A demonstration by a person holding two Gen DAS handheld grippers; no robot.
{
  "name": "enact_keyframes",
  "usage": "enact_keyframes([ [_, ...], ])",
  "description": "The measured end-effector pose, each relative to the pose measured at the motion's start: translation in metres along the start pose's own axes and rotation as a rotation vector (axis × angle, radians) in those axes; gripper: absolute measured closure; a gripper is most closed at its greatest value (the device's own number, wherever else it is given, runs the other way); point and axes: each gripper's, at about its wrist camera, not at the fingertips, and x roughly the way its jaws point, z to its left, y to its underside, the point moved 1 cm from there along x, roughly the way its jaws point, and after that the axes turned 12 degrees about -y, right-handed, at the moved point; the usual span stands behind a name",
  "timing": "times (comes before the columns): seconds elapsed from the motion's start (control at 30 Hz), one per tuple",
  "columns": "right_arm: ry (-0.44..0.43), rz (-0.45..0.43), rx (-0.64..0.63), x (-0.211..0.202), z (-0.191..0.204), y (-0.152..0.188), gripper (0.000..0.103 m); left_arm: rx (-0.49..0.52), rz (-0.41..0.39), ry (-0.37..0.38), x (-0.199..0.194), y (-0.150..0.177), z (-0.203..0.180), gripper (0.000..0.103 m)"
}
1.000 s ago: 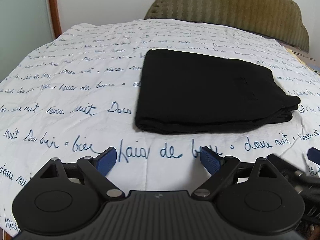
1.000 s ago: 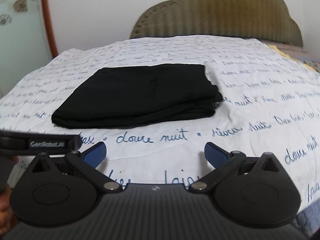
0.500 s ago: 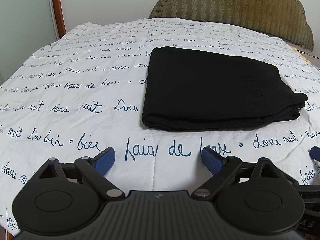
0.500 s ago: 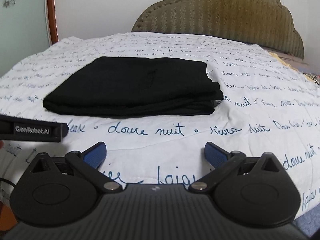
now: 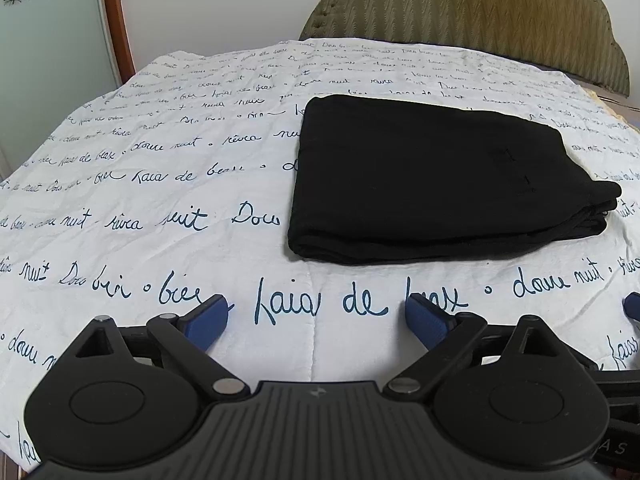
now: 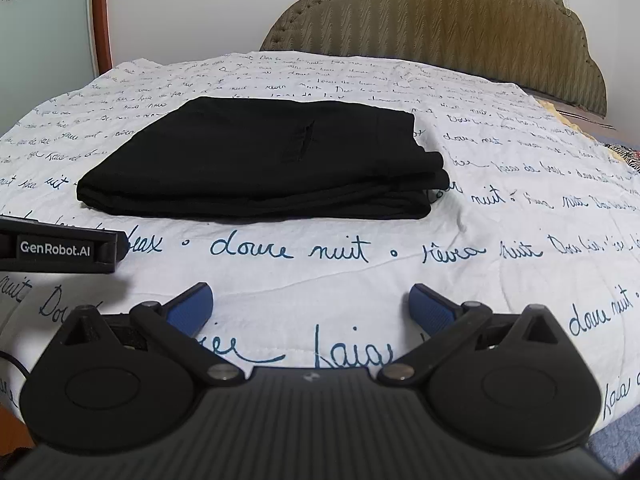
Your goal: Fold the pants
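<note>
A bed (image 5: 168,184) spread with a white cover printed in blue handwriting fills the near scene, an olive padded headboard (image 5: 480,16) with a scalloped top standing at its far end against a plain white wall (image 5: 208,0), and a brown-framed, flower-patterned pale panel (image 5: 48,52) at far left.

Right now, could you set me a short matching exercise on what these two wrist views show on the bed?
Things:
1. pants
2. bedspread
3. headboard
4. left gripper

States:
A. olive green, upright behind the bed
B. open, nothing between the fingers
C. black, folded into a flat stack
D. white with blue handwriting

Pairs: 1-C, 2-D, 3-A, 4-B
</note>
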Motion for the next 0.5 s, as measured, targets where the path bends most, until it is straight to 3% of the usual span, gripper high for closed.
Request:
enact_keyframes([
  [0.5, 0.0, 0.004, -0.004, 0.0013, -0.0005, 0.0013, 0.0, -0.002, 0.007, 0.002, 0.0003, 0.001, 0.0045, 0.006],
])
